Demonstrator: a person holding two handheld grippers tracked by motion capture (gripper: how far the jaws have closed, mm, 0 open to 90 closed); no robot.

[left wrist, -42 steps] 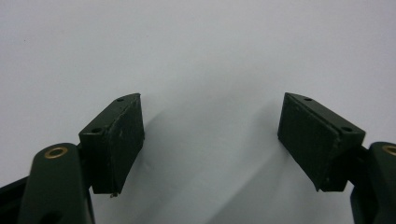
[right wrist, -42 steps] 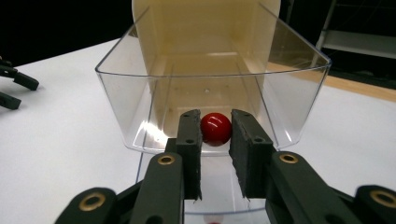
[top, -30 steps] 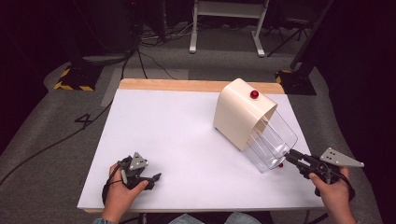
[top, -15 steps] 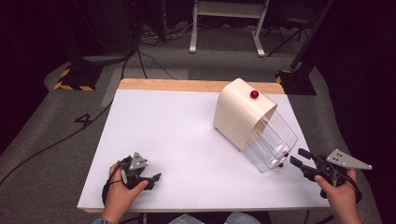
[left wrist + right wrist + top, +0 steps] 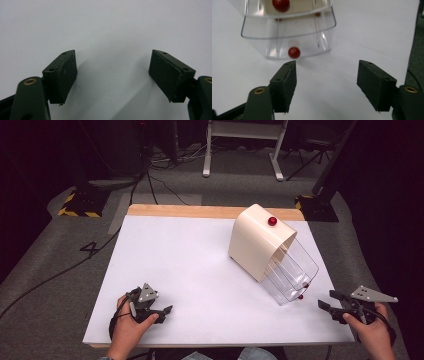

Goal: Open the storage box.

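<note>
A cream bread box (image 5: 255, 240) with a clear roll lid (image 5: 294, 277) stands on the right half of the white table (image 5: 200, 255), turned so its clear front faces the near right corner. A red knob (image 5: 272, 221) sits on its cream top, and a small red knob (image 5: 300, 296) sits at the low near edge of the lid.

The right gripper (image 5: 331, 302) is held at the near right edge of the table, just beside the lid and a little right of it, its tips aimed left at the lid's low edge. Its jaws have just been opening and now stand well apart, with nothing between them. In the right gripper view the small red knob (image 5: 294, 52) lies just beyond the left fingertip (image 5: 287, 77), not touching it; the right pad (image 5: 372, 82) is off to the side over bare table. The lid (image 5: 287, 32) rises beyond the tips, and a second red knob (image 5: 280, 4) shows through it at the top edge.

The left gripper (image 5: 165, 312) rests at the near left of the table, well apart from the bread box. In the left gripper view its pads (image 5: 66, 75) stand wide apart over the plain white surface, holding nothing.
</note>
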